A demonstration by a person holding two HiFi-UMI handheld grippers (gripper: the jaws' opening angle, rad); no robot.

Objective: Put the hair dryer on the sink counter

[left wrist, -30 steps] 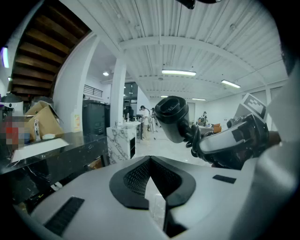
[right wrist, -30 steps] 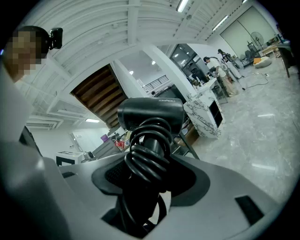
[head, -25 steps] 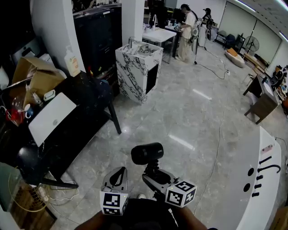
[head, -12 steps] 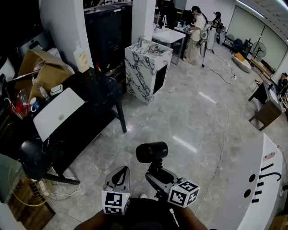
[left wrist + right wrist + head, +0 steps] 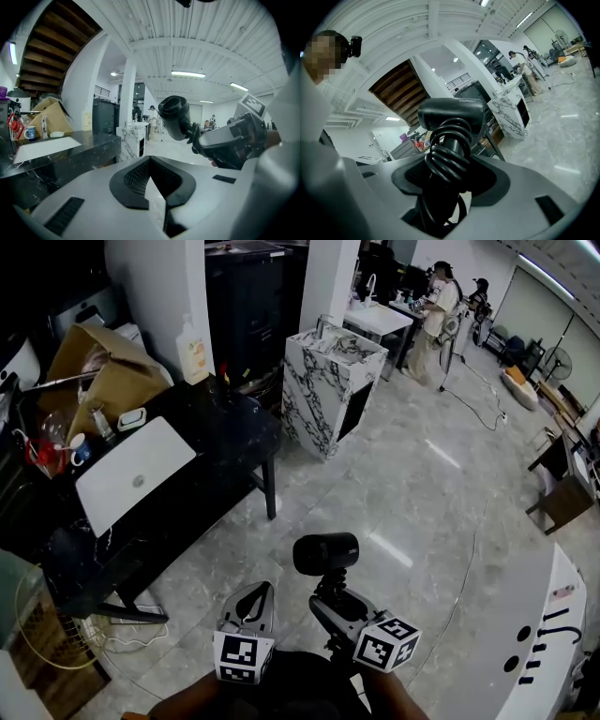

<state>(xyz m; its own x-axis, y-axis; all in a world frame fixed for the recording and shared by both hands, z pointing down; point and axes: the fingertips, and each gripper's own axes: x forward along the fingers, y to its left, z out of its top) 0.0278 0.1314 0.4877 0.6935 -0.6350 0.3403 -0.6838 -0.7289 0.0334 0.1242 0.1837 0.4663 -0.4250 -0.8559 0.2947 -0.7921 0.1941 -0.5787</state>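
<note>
A black hair dryer [image 5: 324, 554] stands barrel-up in front of me, low in the head view. My right gripper [image 5: 331, 602] is shut on its handle, where the black cord is coiled. In the right gripper view the coiled cord and handle [image 5: 449, 154] fill the space between the jaws, with the barrel [image 5: 450, 115] above. My left gripper [image 5: 251, 604] hangs beside it on the left, shut and holding nothing [image 5: 149, 164]; from there the dryer [image 5: 174, 117] shows at the upper right. The marble sink counter [image 5: 333, 371] stands across the floor ahead.
A black table [image 5: 202, 442] on the left carries a white laptop [image 5: 131, 474], a cardboard box [image 5: 94, 371] and a bottle [image 5: 193, 351]. A white counter [image 5: 553, 643] curves along the right. People [image 5: 436, 315] stand far behind the sink. A cable [image 5: 469, 521] lies on the grey floor.
The sink counter and the black table have drifted right in the head view. Both grippers and the hair dryer keep their places in front of me.
</note>
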